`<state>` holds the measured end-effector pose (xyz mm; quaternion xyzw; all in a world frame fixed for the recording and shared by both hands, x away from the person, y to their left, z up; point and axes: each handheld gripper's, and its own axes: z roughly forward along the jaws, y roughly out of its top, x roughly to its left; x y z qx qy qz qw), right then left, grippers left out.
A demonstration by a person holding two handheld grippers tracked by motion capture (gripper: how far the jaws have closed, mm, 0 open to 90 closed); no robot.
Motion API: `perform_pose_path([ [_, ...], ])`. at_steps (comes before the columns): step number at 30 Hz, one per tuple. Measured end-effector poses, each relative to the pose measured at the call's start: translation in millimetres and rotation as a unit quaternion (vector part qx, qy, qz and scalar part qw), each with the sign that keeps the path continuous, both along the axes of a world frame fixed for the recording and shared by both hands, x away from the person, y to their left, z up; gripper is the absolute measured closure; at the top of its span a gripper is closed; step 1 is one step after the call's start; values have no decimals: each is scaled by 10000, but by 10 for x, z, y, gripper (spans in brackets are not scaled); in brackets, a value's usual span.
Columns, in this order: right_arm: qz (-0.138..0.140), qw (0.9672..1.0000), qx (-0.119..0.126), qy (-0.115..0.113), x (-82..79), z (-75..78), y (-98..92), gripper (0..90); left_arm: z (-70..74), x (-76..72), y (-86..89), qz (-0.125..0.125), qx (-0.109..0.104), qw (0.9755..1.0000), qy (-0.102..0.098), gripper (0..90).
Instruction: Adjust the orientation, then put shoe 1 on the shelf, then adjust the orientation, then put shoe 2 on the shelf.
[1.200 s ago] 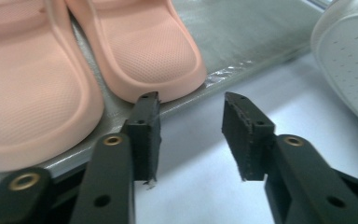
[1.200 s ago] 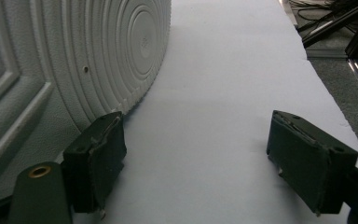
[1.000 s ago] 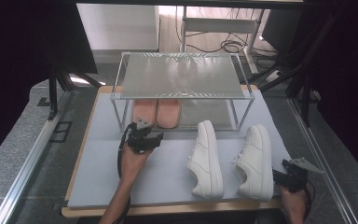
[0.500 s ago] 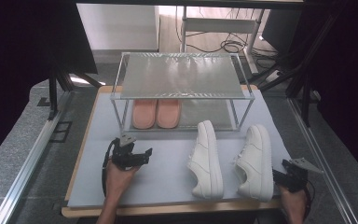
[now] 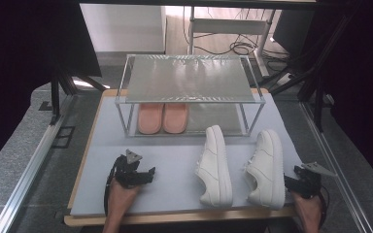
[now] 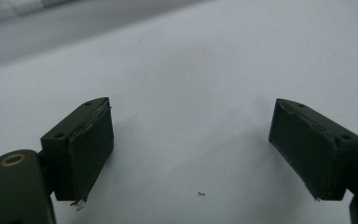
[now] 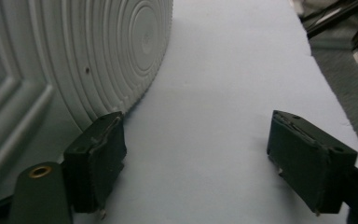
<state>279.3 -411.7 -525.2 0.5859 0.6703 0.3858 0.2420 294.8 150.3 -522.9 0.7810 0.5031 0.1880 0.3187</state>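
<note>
Pulled back from the rack (image 5: 252, 99) holding pink slippers (image 5: 162, 117), left gripper (image 5: 148, 174) jaws just spread, empty; right gripper (image 5: 287, 180) jaws spread.

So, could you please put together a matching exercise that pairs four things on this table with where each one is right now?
Things:
1. pink slippers
2. left white sneaker
3. right white sneaker
4. left gripper

Places or states:
A. lying on its side beside the right gripper, sole towards it
B. on the lower level of the clear rack
C. jaws open over bare mat, holding nothing
D. in the middle of the mat, in front of the rack

Pairs: 1-B, 2-D, 3-A, 4-C
</note>
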Motion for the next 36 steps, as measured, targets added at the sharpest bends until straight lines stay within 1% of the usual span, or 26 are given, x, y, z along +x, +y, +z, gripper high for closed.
perform_pose_path([
  [1,10,9999,122,66,4,19,-15,157,-3,-1,2,5,-20,10000,-7,132],
  [2,4,9998,191,83,3,37,-28,156,-4,-2,5,7,-30,10000,-11,132],
  [5,25,9994,342,62,-13,106,-62,135,-6,-5,-2,16,-29,10000,-31,134],
  [9,111,9992,375,60,-42,209,-98,134,-5,-4,2,9,-15,10000,-22,134],
  [10,162,9992,339,115,-58,256,-107,133,-5,-5,3,7,-11,10000,-17,133],
  [11,197,9992,318,115,-65,275,-104,135,-4,-5,5,6,-3,10000,-16,134],
  [12,197,9992,318,115,-65,275,-104,135,-4,-5,6,-1,4,10000,-11,134],
  [13,195,9994,264,148,-75,300,-99,140,-4,-5,6,-3,9,10000,-14,134],
  [15,206,9994,211,156,-89,340,-90,177,-4,-6,7,0,7,10000,-15,135],
  [17,177,9994,289,95,-104,374,-93,219,-3,-6,7,5,10,10000,-11,135],
  [19,197,9992,314,114,-113,402,-94,247,-4,-6,8,4,4,10000,-14,136],
  [20,212,9995,216,90,-133,437,-84,278,-4,-6,8,5,2,10000,-15,136],
  [21,212,9995,216,90,-133,437,-84,278,-4,-6,8,5,2,10000,-15,136],
  [23,245,9995,141,108,-146,471,-67,303,-4,-6,8,4,4,10000,-14,136],
  [24,276,9995,55,109,-161,510,-50,338,-4,-6,8,6,4,10000,-15,136],
  [26,281,9996,27,91,-169,533,-41,354,-5,-6,8,8,5,10000,-17,137],
  [31,412,9991,-109,45,-209,665,29,449,-5,-8,6,23,-6,10000,-13,137],
  [33,452,9989,-139,-7,-224,718,51,486,-5,-8,6,23,-6,10000,-14,137],
  [36,573,9983,-108,-25,-244,792,75,536,-5,-8,6,24,-7,10000,-14,137],
])
